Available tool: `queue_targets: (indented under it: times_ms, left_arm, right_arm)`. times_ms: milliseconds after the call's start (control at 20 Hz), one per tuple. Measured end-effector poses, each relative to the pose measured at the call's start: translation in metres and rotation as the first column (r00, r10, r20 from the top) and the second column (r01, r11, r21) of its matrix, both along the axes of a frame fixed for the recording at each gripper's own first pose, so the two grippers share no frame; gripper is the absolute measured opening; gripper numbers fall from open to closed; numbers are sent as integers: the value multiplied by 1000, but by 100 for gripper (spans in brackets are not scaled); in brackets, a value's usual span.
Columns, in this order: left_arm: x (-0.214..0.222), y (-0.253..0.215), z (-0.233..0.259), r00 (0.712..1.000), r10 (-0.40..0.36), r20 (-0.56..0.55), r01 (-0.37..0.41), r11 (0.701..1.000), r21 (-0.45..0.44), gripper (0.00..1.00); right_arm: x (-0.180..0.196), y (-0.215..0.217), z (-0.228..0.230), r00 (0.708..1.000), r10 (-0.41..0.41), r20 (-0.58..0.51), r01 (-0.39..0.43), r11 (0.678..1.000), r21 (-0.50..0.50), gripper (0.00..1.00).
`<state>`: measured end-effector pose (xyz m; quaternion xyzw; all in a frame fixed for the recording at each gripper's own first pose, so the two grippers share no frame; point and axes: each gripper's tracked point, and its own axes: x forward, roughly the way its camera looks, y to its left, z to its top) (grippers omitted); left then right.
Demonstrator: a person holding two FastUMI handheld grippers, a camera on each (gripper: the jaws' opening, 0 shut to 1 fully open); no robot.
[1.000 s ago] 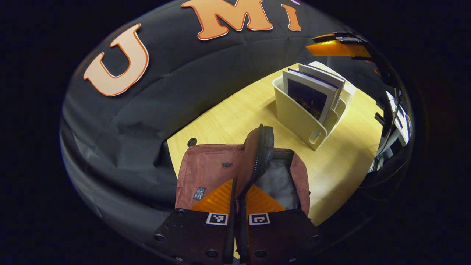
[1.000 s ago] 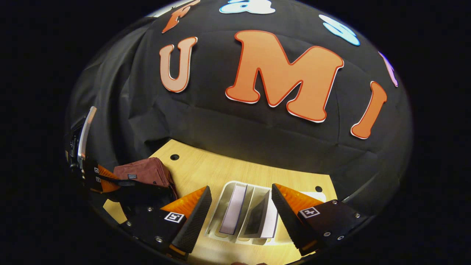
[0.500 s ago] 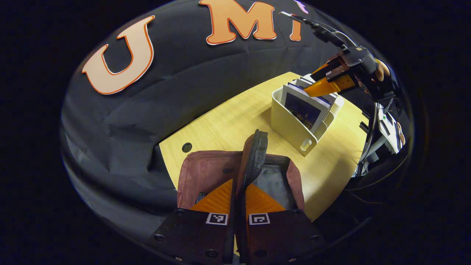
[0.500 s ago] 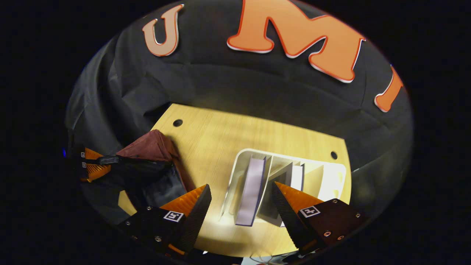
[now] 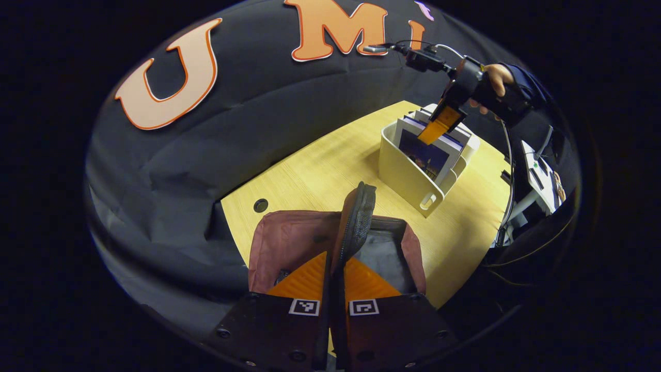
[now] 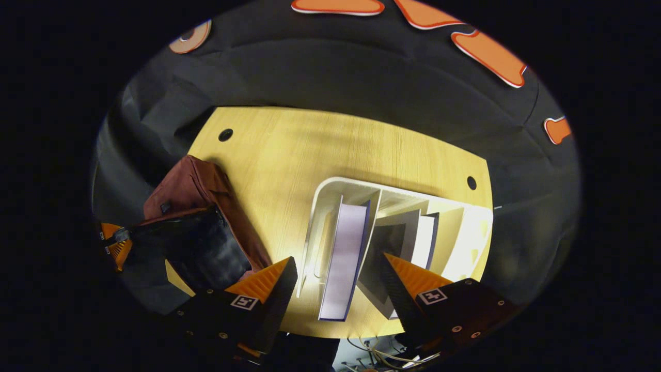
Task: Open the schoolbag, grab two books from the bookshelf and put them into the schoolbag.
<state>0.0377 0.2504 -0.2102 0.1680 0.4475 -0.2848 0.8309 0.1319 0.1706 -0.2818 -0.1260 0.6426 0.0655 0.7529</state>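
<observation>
— Where do things stand?

— The dark-red fabric schoolbag (image 5: 289,240) lies on the pale wooden table (image 5: 320,170) at its near left end, mouth open. The left gripper (image 5: 334,271) has its fingers pressed together on the bag's black zippered flap (image 5: 356,222), holding it up so the grey lining shows.

— And the books?

— Both are upright in the cream plastic bookshelf rack (image 6: 330,194) to the right of the bag. A book with a pale lilac cover (image 6: 345,258) stands in the rack's left slot; a darker-covered book (image 6: 400,245) leans in the slot to its right. The right gripper (image 6: 338,289) hovers above the rack with its fingers spread, the lilac book lined up between them, touching nothing yet as far as I can tell.

— What could spoil it?

— I'd say the grab itself. The two books stand close, so one finger coming down could land on the dark book's edge or on the divider rather than sliding beside the lilac one. A pinch high on the cover alone might let the pages fan or the book swing on the lift. The rack looks light; a tight book could drag it along or tip it.

— And the bag?

— If the left hand sags, the flap drops over the mouth before the book arrives.
</observation>
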Motion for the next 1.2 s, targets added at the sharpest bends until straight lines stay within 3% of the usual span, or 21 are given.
queue_targets:
  times_ms: [100,450,500,550,700,800,850,900,950,1000,1050,1100,1200]
  left_arm:
    - [-1,2,-1,1000,3,-3,-3,1000,-5,7]
    - [-5,2,2,1000,-9,-10,9,1000,-6,7]
    - [-5,2,1,1000,-9,-10,9,1000,-3,7]
    - [-4,3,1,1000,-7,-9,7,1000,-2,7]
    - [-5,3,0,1000,-3,-13,3,1000,-4,7]
    - [-5,3,-2,1000,3,-18,-3,1000,-7,7]
    - [-5,3,-2,1000,7,-20,-7,1000,-7,7]
    - [-5,3,-2,1000,6,-20,-6,1000,-8,7]
    - [-5,2,-2,1000,6,-21,-7,1000,-7,7]
    - [-6,2,-2,1000,7,-22,-7,1000,-6,7]
    - [-5,3,-1,1000,9,-23,-9,1000,-4,7]
    - [-6,4,-1,1000,10,-23,-10,1000,-1,12]
    - [-5,4,-2,1000,9,-21,-9,1000,7,7]
  right_arm:
    - [-3,10,-11,997,-53,-62,55,998,22,96]
    - [-2,-6,-45,991,-89,-99,80,993,-89,84]
    - [-4,-7,-50,989,-108,-106,98,990,-97,70]
    - [-4,-9,-54,985,-133,-110,122,987,-102,72]
    - [-6,-6,-54,972,-195,-132,189,980,-60,43]
    - [-5,-11,-46,974,-196,-118,188,980,-70,40]
    - [-5,-10,-40,974,-198,-115,192,980,-57,47]
    - [-7,-9,-33,971,-209,-114,206,978,-38,31]
    - [-8,-7,-25,970,-213,-114,212,977,-21,46]
    - [-9,-7,-14,972,-209,-107,210,978,-3,30]
    - [-10,-7,-3,976,-198,-96,200,980,13,38]
    - [-11,-8,9,978,-191,-83,194,980,30,38]
    - [-12,-5,36,982,-184,-51,187,980,71,38]
